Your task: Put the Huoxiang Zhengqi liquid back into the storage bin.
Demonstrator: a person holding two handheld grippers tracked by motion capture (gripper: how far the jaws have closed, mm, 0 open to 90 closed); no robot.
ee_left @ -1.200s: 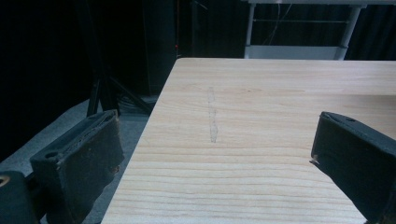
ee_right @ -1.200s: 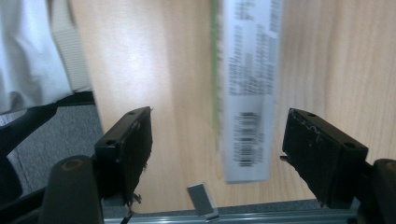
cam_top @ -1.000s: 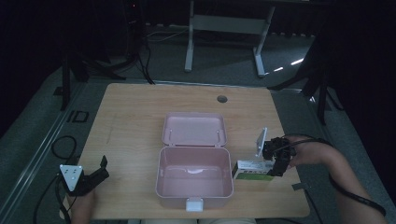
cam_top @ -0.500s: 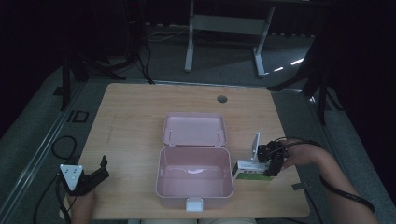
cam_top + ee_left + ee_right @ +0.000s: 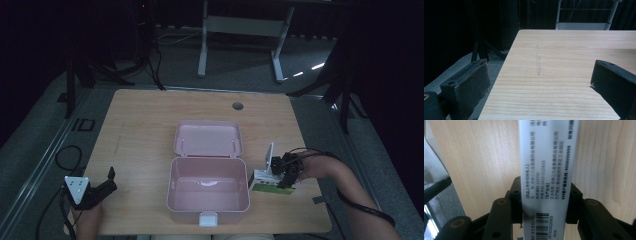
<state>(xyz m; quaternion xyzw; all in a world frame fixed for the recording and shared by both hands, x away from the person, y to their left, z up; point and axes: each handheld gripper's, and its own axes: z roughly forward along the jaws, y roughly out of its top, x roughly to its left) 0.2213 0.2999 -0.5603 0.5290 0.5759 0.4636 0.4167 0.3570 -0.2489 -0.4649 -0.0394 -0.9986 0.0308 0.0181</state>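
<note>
Risk lies with the right gripper (image 5: pixel 285 172): clamped on a small carton (image 5: pixel 547 182) near the counter's (image 5: pixel 150 130) right edge, beside the open pink box (image 5: pixel 207 200), a skewed grip could let it slip. Left gripper (image 5: pixel 102 187) sits wide, holding nothing, at the front-left corner.

Open pink box (image 5: pixel 208 192) squarely mid-surface (image 5: pixel 145 120), raised lid (image 5: pixel 208 138) walling off the far side. Bare wood all along the left, far edge and far right. Little gap between box and carton (image 5: pixel 270 182) at right.
</note>
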